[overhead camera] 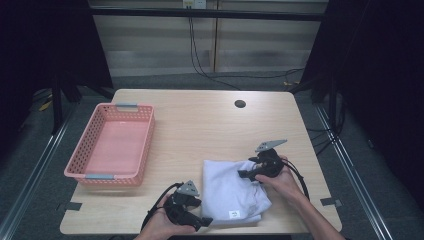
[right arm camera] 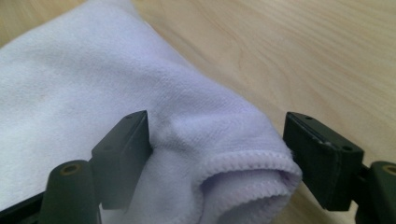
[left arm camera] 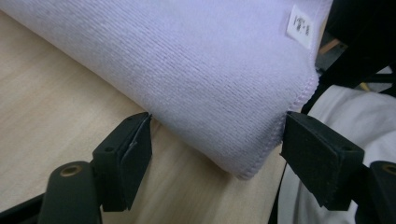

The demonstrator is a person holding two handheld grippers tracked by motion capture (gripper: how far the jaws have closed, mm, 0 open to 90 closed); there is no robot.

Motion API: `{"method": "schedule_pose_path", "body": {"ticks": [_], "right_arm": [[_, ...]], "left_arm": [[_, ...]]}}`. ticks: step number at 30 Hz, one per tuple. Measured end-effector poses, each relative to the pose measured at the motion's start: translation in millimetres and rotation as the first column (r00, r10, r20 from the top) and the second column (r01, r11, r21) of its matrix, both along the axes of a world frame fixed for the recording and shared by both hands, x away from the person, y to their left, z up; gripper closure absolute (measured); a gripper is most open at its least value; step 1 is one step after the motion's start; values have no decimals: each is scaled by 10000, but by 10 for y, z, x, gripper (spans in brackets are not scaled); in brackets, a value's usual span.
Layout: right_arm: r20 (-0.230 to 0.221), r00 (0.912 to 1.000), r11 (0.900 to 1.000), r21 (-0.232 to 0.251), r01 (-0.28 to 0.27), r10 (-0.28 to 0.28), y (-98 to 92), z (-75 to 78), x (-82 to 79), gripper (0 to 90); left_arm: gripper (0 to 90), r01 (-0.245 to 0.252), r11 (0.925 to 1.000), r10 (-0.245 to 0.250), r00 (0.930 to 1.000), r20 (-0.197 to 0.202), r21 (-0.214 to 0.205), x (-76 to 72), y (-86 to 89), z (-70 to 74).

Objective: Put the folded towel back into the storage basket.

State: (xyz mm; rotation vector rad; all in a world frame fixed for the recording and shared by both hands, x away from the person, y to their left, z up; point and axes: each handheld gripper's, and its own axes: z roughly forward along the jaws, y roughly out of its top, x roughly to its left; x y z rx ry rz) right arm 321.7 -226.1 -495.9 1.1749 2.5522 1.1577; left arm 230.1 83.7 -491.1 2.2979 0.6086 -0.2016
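Folded pale lilac towel lies flat near the front edge of the table, right of centre, white label near its front corner. Left hand-held gripper at the towel's front-left corner: jaws apart, corner between them, pads not visibly pressing. Right hand-held gripper over the towel's rear right part: jaws apart, straddling a rolled hem; contact on the right pad hard to judge. Pink basket at the left edge. Forearms cut off by the frame bottom.
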Motion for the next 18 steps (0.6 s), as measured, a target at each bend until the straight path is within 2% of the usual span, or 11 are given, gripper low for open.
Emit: {"method": "schedule_pose_path", "body": {"ticks": [2,4,5,6,7,8,9,11,12,15,18], "right_arm": [[-148,9999,10000,-5,-77,77,10,-28,0,242],[-152,9998,9999,-41,-123,123,11,-31,-13,250],[-212,9997,9999,31,-142,143,11,-38,-17,275],[-271,9994,9997,64,-233,234,13,-40,-25,299],[-322,9992,9997,8,-251,251,17,-34,-31,308],[-335,9991,9997,-35,-259,258,25,-29,-34,371],[-411,9979,9987,26,-502,503,34,-23,-41,428],[-528,9969,9982,135,-583,590,42,-21,-48,499],[-630,9961,9979,207,-613,625,41,-20,-52,530],[-669,9952,9972,268,-696,712,44,-8,-64,635],[-745,9951,9973,397,-621,649,38,-1,-63,677]], "left_arm": [[231,41,9999,-43,9999,128,129,-12,-43,6],[280,52,9995,-62,9995,325,304,-19,-84,16],[368,-12,9994,-4,9988,489,344,-18,-94,15],[412,-71,9996,60,9991,416,260,-20,-103,13],[452,21,9989,-46,9985,547,458,-23,-101,23],[551,-21,9986,-12,9980,630,525,-32,-98,25],[585,-17,9988,-11,9984,565,490,-25,-92,22],[651,111,9981,-146,9983,570,605,-13,-79,27],[667,-13,9993,-4,9989,467,367,-15,-84,14],[683,3,9985,-24,9993,378,550,-9,-72,30],[694,-92,9995,83,9995,301,303,-5,-57,30]]}}
